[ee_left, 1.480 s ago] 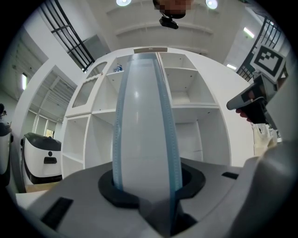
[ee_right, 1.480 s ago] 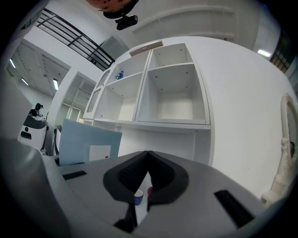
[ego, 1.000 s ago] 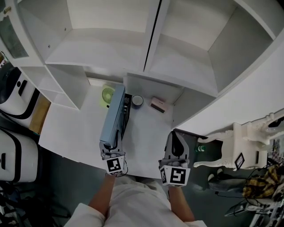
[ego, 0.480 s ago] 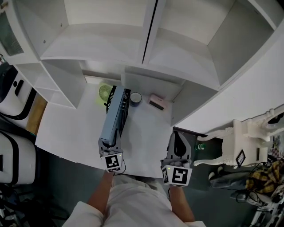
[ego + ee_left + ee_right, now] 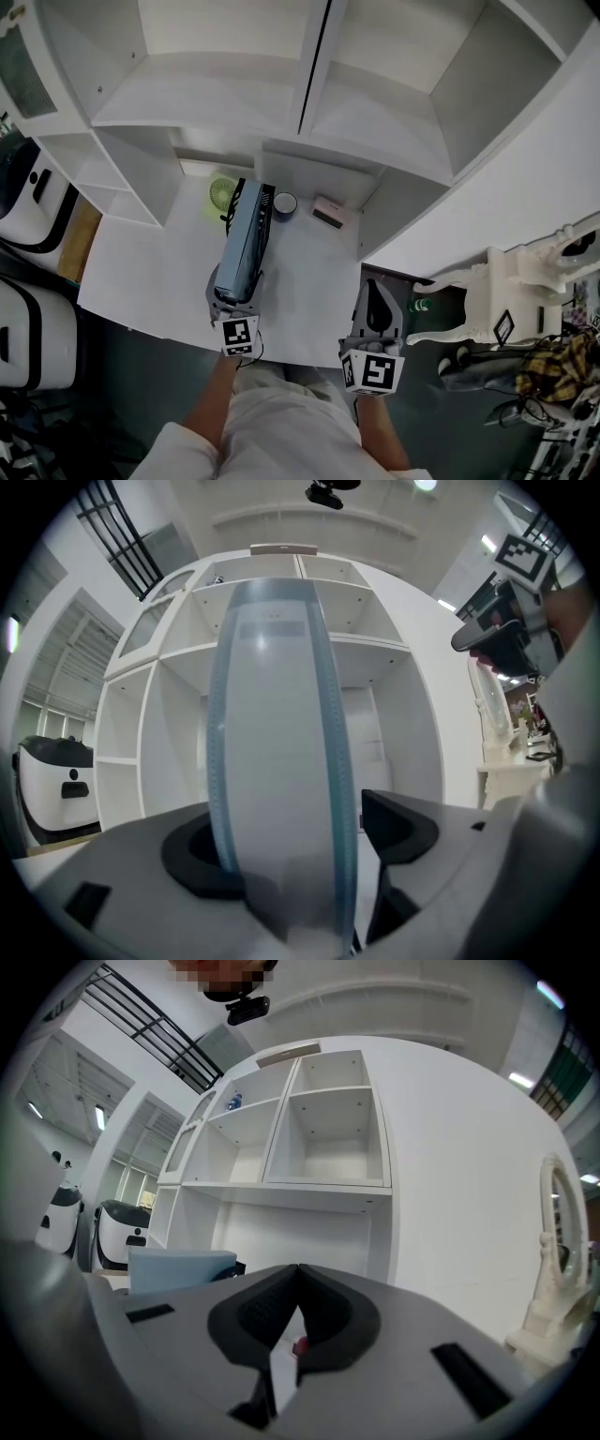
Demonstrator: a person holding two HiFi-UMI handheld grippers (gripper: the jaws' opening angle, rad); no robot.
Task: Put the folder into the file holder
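Observation:
The light blue folder (image 5: pixel 242 246) stands on its edge on the white desk (image 5: pixel 309 281), its far end in the black file holder (image 5: pixel 267 208). My left gripper (image 5: pixel 234 300) is at the folder's near end. In the left gripper view the folder (image 5: pixel 277 761) fills the space between the jaws of the left gripper (image 5: pixel 281 850). The jaws are opening, and a thin gap shows at the right pad (image 5: pixel 398 822). My right gripper (image 5: pixel 375 314) hangs over the desk's front right corner, shut and empty. In the right gripper view the right gripper (image 5: pixel 296 1321) has the folder (image 5: pixel 178 1269) far to its left.
Behind the holder are a small green fan (image 5: pixel 223 194), a dark round cup (image 5: pixel 286 203) and a pink box (image 5: pixel 329 213). White shelf compartments (image 5: pixel 281 75) rise over the desk. A white ornate stand (image 5: pixel 487 300) is to the right, and a white wall panel (image 5: pixel 487 206) runs along the desk's right side.
The left gripper's jaws have spread wider around the folder's near end. The folder has stayed upright in the holder. The right gripper has hardly moved.

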